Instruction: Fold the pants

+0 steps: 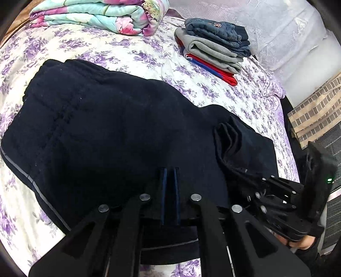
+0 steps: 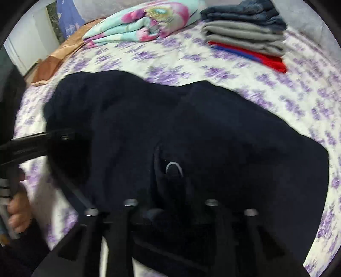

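Dark navy pants (image 1: 110, 127) lie spread on a bed with a purple-flowered sheet (image 1: 106, 55), and a grey stripe runs along their left edge. My left gripper (image 1: 169, 170) rests low on them, its jaws close together with dark fabric between the pads. A bunched cuff (image 1: 234, 144) lies to its right, where my right gripper (image 1: 259, 181) comes in from the side. The right wrist view is blurred: the pants (image 2: 213, 127) fill it, and my right gripper (image 2: 172, 183) stands with jaws apart over a fabric lump. The left gripper's body (image 2: 32, 144) shows at the left edge.
At the back lie a folded floral quilt (image 1: 96, 19) and a stack of folded clothes (image 1: 213, 46): jeans, grey, red and blue. The bed's edge runs down the right, with a brick-patterned box (image 1: 315, 106) beyond it. A brown cloth (image 2: 53, 64) lies at the far left.
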`<move>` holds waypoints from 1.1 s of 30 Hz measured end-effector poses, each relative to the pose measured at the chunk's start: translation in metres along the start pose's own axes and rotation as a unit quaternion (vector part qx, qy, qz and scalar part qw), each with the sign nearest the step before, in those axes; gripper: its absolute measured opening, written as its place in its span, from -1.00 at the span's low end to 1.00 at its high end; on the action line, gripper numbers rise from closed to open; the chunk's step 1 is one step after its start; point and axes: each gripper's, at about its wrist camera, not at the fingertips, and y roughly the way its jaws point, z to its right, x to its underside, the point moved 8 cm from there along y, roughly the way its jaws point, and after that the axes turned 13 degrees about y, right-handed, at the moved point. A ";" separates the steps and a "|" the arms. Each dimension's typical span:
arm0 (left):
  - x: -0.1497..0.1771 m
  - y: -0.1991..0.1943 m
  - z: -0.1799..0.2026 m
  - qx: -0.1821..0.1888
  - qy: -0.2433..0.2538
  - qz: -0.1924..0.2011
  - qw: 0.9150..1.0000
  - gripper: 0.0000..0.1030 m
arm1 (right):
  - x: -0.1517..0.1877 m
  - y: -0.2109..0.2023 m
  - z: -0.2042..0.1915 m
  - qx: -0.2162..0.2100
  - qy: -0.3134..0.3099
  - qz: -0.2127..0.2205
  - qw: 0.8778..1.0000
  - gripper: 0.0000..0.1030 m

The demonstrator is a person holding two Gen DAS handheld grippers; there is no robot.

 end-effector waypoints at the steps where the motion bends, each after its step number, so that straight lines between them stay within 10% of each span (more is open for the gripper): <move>1: -0.001 0.001 0.000 0.002 0.000 0.000 1.000 -0.89 | 0.004 -0.005 -0.004 -0.018 0.009 -0.015 1.000 0.09; 5: -0.001 0.001 0.000 0.007 0.006 0.006 1.000 -0.88 | 0.007 -0.047 -0.015 -0.070 -0.002 -0.010 0.998 0.08; 7: -0.001 0.002 0.000 0.009 0.007 0.008 1.000 -0.88 | -0.007 -0.067 -0.009 -0.046 -0.012 0.045 0.998 -0.43; 8: -0.002 0.002 0.000 0.010 0.007 0.008 1.000 -0.88 | -0.014 -0.066 -0.010 -0.034 -0.016 0.054 0.998 -1.00; 13: -0.003 0.004 0.000 0.013 0.011 0.009 1.000 -0.88 | -0.062 -0.036 0.001 0.024 -0.001 0.083 0.996 -0.98; 20: -0.003 0.007 -0.003 0.024 0.010 0.011 1.000 -0.88 | -0.073 0.043 0.021 0.046 0.016 -0.002 0.999 -1.00; 26: -0.004 0.007 0.000 0.021 0.016 0.016 1.000 -0.88 | -0.050 -0.008 0.000 -0.007 0.007 0.025 1.000 -0.87; 30: -0.004 -0.009 0.004 0.023 0.010 0.032 0.999 -0.88 | -0.012 -0.044 -0.005 -0.038 0.005 0.045 0.998 0.04; 33: -0.001 -0.050 0.014 0.035 0.006 0.088 0.995 -0.26 | 0.022 -0.058 -0.005 -0.060 0.008 0.051 0.997 0.11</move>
